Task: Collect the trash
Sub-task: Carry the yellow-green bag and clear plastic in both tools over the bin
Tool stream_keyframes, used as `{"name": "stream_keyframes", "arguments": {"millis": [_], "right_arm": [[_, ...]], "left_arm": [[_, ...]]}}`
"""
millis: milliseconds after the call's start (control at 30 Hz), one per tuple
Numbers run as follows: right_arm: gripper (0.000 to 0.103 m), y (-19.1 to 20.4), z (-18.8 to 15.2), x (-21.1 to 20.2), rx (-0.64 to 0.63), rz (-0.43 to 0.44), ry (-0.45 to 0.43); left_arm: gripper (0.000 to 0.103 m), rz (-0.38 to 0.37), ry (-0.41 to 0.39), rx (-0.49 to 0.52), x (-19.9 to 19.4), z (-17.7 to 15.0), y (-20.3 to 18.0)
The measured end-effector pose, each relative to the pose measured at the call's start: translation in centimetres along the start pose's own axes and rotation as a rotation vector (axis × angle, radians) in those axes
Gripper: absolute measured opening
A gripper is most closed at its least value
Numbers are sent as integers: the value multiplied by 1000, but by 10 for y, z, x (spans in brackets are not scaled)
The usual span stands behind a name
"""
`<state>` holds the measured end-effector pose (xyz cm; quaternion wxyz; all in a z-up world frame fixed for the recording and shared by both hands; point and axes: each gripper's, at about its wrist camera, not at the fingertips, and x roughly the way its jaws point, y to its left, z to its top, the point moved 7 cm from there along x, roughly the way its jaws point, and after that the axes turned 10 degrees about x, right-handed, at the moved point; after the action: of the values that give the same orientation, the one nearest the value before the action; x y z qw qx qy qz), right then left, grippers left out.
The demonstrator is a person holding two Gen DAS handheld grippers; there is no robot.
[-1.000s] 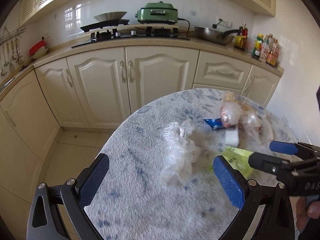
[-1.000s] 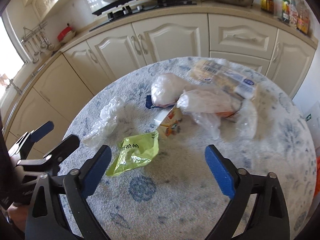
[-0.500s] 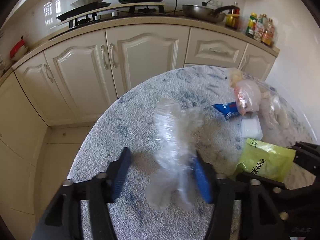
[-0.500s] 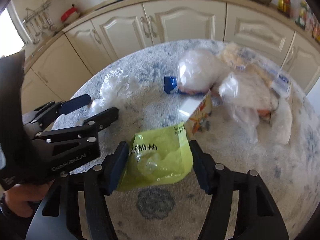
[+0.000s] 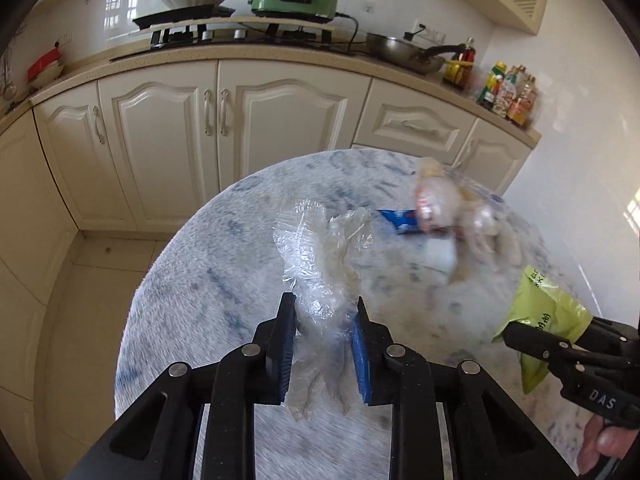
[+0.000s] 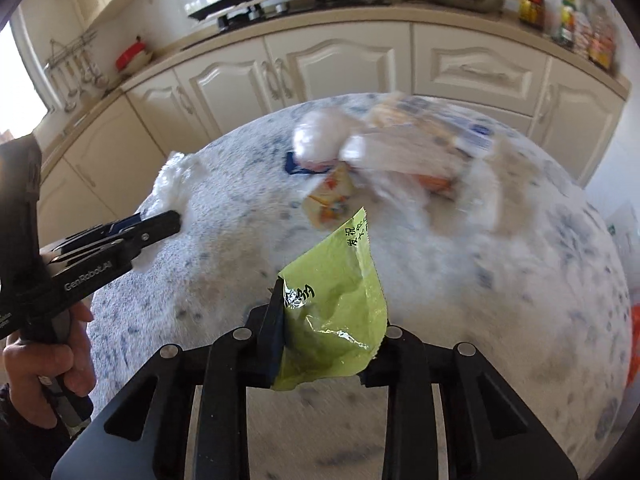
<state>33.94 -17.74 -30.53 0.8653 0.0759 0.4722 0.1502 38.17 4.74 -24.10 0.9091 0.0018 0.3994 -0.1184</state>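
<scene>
Over round table [image 5: 192,300]: L gripper [image 5: 325,344] jaws just closed, pinching clear plastic wrap [image 5: 316,256]; R gripper [image 6: 328,336] jaws just closed, pinching green wrapper [image 6: 340,300]. Other trash pile [image 6: 400,152] at far edge.

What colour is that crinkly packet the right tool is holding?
Lime green with black lettering; the packet shows best in the right wrist view.
</scene>
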Motion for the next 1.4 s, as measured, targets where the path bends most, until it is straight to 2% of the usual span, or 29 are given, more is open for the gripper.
{"name": "stream_keyframes", "arguments": {"millis": [467,767,967,1133,1400], "right_arm": [[28,-87,-10,-123,165,-55,-206],[28,-161,-17,-206,278,-131,-346],[28,-220,-39,-253,371,-221,-404],[28,-269,-68,-287,460,-304,-434],[28,-338,-121,-320,591,-423,-430]], "left_arm": [[22,-113,-136,194,-87,6,-138],[22,-219,-207,336,-115,13,-238],[22,-306,-207,424,-114,15,-308],[22,-408,-189,500,-110,9,-368],[22,-548,-138,591,-103,-2,-458]]}}
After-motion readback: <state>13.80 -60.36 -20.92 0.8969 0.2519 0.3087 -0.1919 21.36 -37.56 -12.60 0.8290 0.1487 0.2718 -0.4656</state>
